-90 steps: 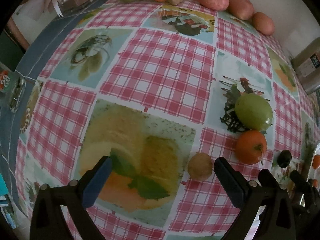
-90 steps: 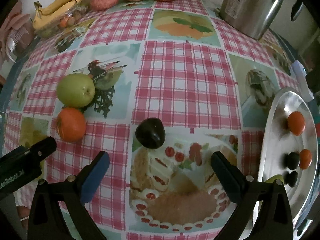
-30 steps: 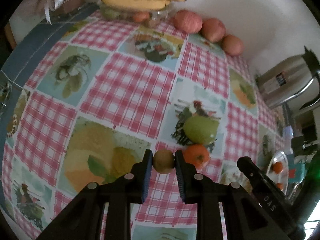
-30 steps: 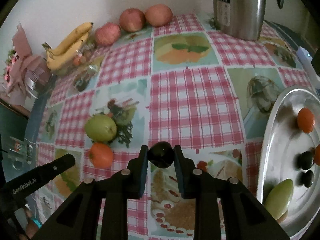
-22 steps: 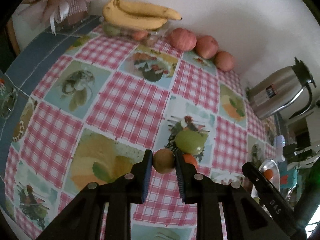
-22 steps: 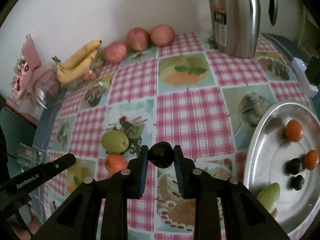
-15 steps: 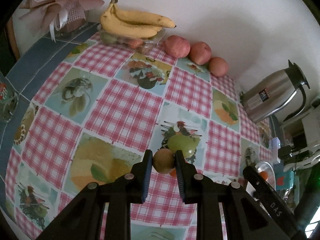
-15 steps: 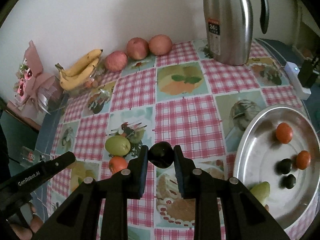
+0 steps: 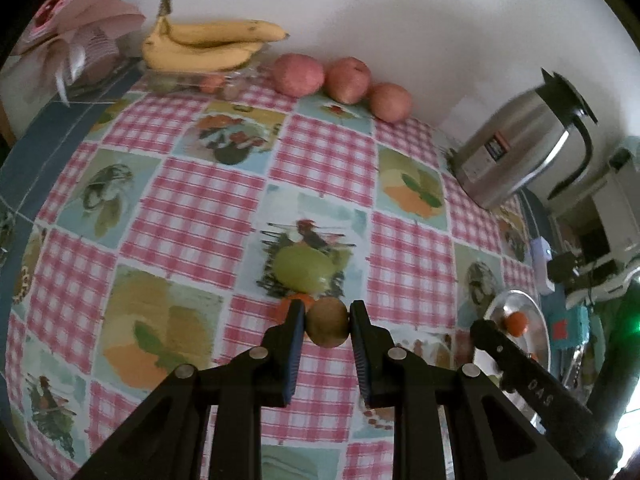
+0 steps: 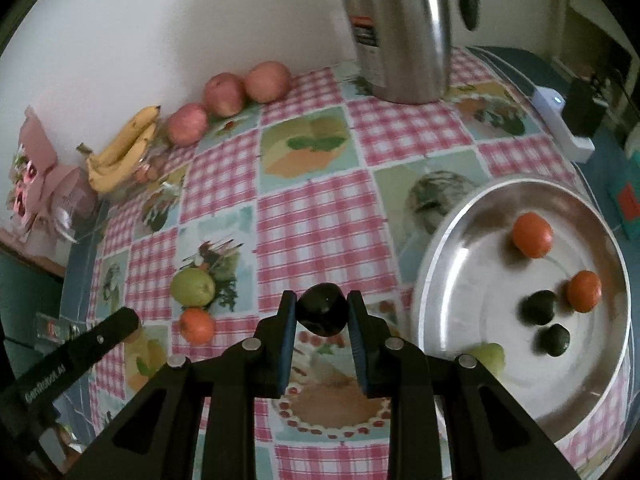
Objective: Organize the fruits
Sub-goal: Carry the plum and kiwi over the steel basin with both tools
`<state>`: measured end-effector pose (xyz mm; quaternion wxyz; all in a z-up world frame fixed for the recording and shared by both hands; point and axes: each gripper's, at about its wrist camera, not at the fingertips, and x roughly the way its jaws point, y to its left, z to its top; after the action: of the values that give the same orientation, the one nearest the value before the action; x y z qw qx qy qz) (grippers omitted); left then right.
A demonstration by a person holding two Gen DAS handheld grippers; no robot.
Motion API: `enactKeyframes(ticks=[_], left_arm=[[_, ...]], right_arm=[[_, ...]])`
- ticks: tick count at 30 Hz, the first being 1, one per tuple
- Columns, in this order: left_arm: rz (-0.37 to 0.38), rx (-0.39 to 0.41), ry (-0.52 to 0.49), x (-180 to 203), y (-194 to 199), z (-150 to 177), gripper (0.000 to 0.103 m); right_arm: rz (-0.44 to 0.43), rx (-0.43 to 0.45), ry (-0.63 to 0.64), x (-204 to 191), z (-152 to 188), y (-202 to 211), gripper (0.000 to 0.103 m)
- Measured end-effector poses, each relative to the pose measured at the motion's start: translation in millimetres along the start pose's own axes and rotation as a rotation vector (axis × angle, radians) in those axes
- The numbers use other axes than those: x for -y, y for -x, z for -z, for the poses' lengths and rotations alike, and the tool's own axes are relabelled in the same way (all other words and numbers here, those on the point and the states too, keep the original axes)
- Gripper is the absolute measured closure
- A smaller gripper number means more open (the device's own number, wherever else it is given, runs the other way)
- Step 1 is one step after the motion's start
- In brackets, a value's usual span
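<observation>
Left gripper (image 9: 328, 322) fingers clamp a kiwi (image 9: 327, 322), right gripper (image 10: 321, 314) fingers a dark plum (image 10: 321, 314), both raised beside the steel tray (image 10: 448, 248) for delivery.

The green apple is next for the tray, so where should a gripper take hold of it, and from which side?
Grip the green apple across its widest middle, coming down from above. It is round and sits bare on the tablecloth, so its sides are open to the fingers. The orange lies close on the near side, so probably set the fingers left and right of the apple.

A plain white wall (image 9: 420, 20) backs the checked tablecloth (image 10: 320, 216).
</observation>
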<state>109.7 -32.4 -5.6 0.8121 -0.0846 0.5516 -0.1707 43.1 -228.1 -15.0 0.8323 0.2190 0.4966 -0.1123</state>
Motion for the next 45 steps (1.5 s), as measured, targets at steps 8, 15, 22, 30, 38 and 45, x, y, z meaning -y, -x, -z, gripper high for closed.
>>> enactKeyframes(ticks=[8, 15, 22, 30, 38, 45], left_arm=[[0.004, -0.033, -0.046, 22, -12, 7, 0.079], [0.006, -0.062, -0.098, 47, -21, 16, 0.079], [0.030, -0.085, -0.163, 78, -30, 28, 0.079], [0.066, -0.072, -0.262, 117, -35, 41, 0.079], [0.110, -0.041, -0.347, 155, -47, 54, 0.078], [0.115, -0.022, -0.403, 176, -64, 69, 0.078]], right_arm=[[0.064, 0.011, -0.089, 37, -4, 11, 0.077], [0.116, 0.033, -0.189, 77, -5, 23, 0.077], [0.175, 0.039, -0.248, 111, -4, 30, 0.077], [0.177, 0.058, -0.324, 140, 0, 40, 0.077], [0.170, 0.070, -0.351, 148, 2, 43, 0.077], [0.156, 0.039, -0.350, 149, 2, 31, 0.076]])
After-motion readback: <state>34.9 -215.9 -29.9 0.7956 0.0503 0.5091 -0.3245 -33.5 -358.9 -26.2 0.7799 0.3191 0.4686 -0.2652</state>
